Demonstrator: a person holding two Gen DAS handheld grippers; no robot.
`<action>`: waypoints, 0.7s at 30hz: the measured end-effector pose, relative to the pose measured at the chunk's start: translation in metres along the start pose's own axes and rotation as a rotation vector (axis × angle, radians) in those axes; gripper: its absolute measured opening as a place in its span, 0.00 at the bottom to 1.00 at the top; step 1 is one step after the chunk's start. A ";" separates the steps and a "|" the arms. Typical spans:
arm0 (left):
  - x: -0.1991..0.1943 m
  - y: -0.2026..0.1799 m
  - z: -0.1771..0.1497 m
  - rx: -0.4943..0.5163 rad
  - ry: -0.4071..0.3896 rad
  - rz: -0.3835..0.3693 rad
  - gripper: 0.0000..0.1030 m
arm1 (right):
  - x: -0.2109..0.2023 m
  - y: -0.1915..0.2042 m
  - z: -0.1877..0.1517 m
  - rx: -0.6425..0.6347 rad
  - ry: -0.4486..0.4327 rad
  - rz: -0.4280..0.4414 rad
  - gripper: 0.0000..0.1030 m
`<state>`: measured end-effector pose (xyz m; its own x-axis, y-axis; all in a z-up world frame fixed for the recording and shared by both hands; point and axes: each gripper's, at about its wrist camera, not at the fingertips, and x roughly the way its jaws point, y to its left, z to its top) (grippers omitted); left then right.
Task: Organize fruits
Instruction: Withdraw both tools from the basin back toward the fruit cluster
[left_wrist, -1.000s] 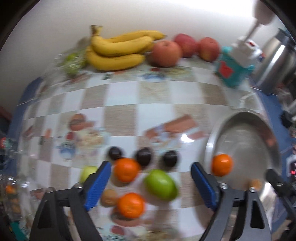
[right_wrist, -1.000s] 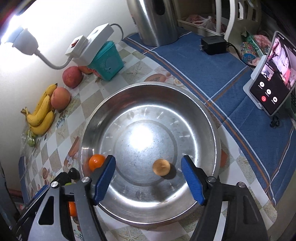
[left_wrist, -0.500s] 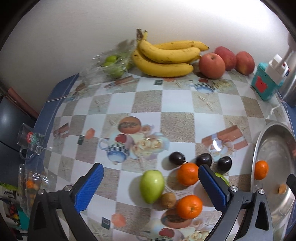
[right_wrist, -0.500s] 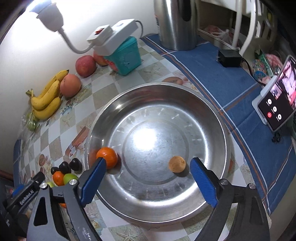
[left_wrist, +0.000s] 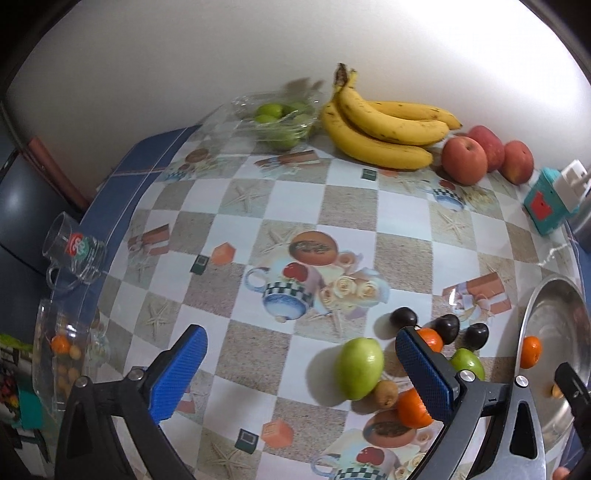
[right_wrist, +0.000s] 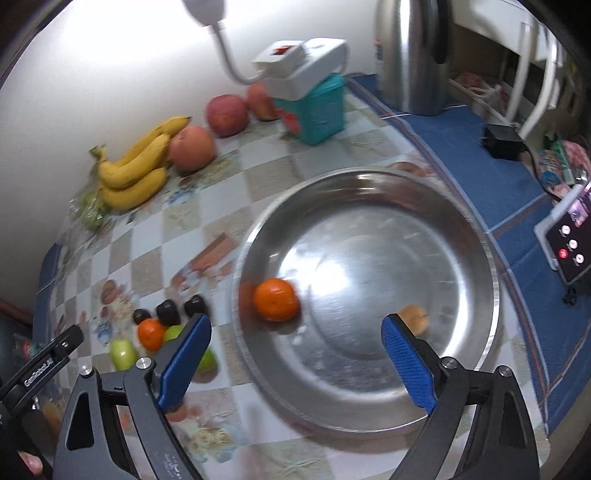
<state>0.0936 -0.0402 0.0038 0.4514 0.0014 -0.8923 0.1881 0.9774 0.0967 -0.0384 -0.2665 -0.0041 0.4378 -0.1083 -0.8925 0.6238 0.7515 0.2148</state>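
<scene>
A steel bowl (right_wrist: 476, 206) holds an orange (right_wrist: 276, 299) and a small brown fruit (right_wrist: 415, 317); its rim also shows in the left wrist view (left_wrist: 532, 314). Beside it lie a green apple (left_wrist: 359, 363), a second green fruit (left_wrist: 467, 363), two oranges (left_wrist: 413, 408), a kiwi (left_wrist: 386, 393) and three dark plums (left_wrist: 403, 317). My left gripper (left_wrist: 301, 373) is open and empty, above the tablecloth left of the pile. My right gripper (right_wrist: 295, 363) is open and empty over the bowl's near side.
Bananas (left_wrist: 384, 129), three red apples (left_wrist: 465, 160) and a bag of limes (left_wrist: 280, 120) lie by the back wall. A teal box (right_wrist: 317, 110) with a white plug, a kettle (right_wrist: 417, 55), a phone (right_wrist: 570, 247) and a glass mug (left_wrist: 72, 253) stand around.
My left gripper has swung left and back from the fruit pile, which now sits at its right finger. My right gripper has drawn back and turned left, away from the brown fruit.
</scene>
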 end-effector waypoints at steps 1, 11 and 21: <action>0.000 0.004 0.000 -0.008 0.001 -0.001 1.00 | 0.000 0.005 -0.001 -0.009 0.002 0.009 0.91; -0.003 0.037 -0.005 -0.054 0.004 0.001 1.00 | 0.008 0.069 -0.021 -0.143 0.075 0.124 0.91; 0.006 0.059 -0.011 -0.103 0.043 -0.002 1.00 | 0.026 0.105 -0.044 -0.222 0.182 0.160 0.91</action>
<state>0.0975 0.0197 -0.0003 0.4131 0.0060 -0.9107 0.0976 0.9939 0.0508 0.0101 -0.1621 -0.0217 0.3837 0.1258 -0.9148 0.3914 0.8751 0.2845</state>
